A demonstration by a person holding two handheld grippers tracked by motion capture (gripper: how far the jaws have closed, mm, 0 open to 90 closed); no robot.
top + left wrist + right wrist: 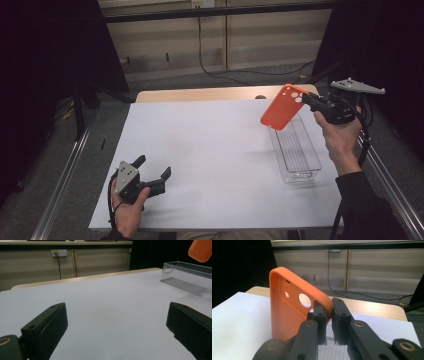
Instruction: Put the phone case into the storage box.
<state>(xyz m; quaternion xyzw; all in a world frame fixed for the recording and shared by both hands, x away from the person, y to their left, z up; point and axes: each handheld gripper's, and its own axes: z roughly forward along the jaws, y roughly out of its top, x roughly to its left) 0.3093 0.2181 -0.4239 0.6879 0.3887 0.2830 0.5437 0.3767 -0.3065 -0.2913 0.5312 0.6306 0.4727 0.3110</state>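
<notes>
An orange phone case (281,106) hangs tilted in the air above the far end of a clear plastic tray (296,151) at the table's right. My right gripper (309,101) is shut on the case's top edge near the camera cut-outs; in the right gripper view the case (287,315) stands upright with its rim pinched between the jaws of my right gripper (329,312). My left gripper (152,167) rests on the white table cover at the front left, open and holding nothing. The left gripper view shows my left gripper (117,322) with jaws wide apart, the tray (190,277) and a corner of the case (201,250).
A white sheet (210,150) covers most of the wooden table (200,94). Cabinets and a dangling cable (202,45) lie beyond the far edge. Metal rails (65,175) run along both sides of the table.
</notes>
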